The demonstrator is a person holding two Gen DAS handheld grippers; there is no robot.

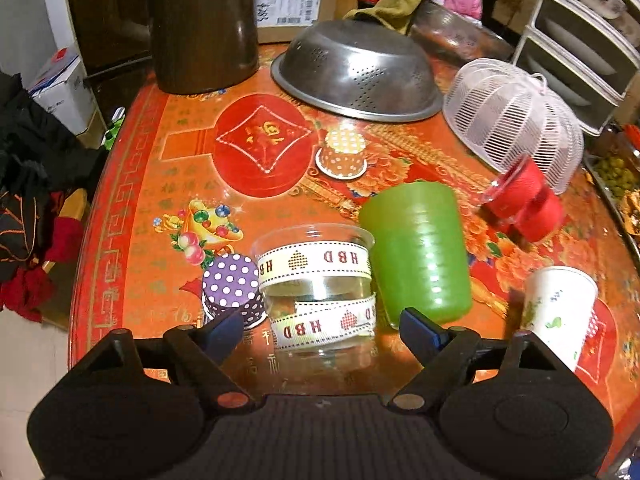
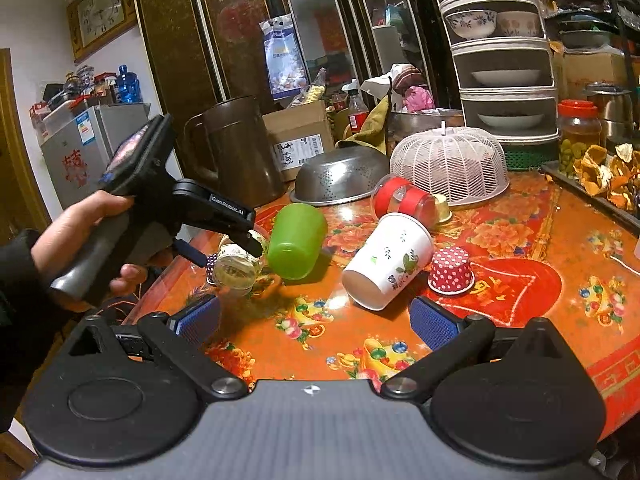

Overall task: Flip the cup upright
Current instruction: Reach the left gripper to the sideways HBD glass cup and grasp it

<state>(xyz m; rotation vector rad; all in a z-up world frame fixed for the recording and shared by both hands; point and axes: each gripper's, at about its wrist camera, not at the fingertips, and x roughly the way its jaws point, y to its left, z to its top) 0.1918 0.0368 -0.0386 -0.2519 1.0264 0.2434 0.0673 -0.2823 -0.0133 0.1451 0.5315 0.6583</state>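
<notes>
Low in the left wrist frame, the left gripper (image 1: 322, 330) spreads wide around a clear cup (image 1: 316, 292) wrapped in ribbon, apparently not yet gripping. Mid-frame for the right gripper (image 2: 316, 320), wide open and empty, a tipped paper cup (image 2: 386, 262) waits. Nothing looks righted yet.

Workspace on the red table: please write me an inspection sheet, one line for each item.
Surface: red patterned table, glossy.
Job's things: clear cup with HBD ribbon, between the left gripper's fingers; green cup, white paper cup and red-banded clear cup appear tipped over.
Clutter: upside-down metal colander, white mesh food cover, dotted cupcake liners, brown jug.
Grippers: left gripper open around the clear cup; right gripper open, empty.
Cables: nothing seen.
Surroundings: dish rack, wall clock, small fridge.
</notes>
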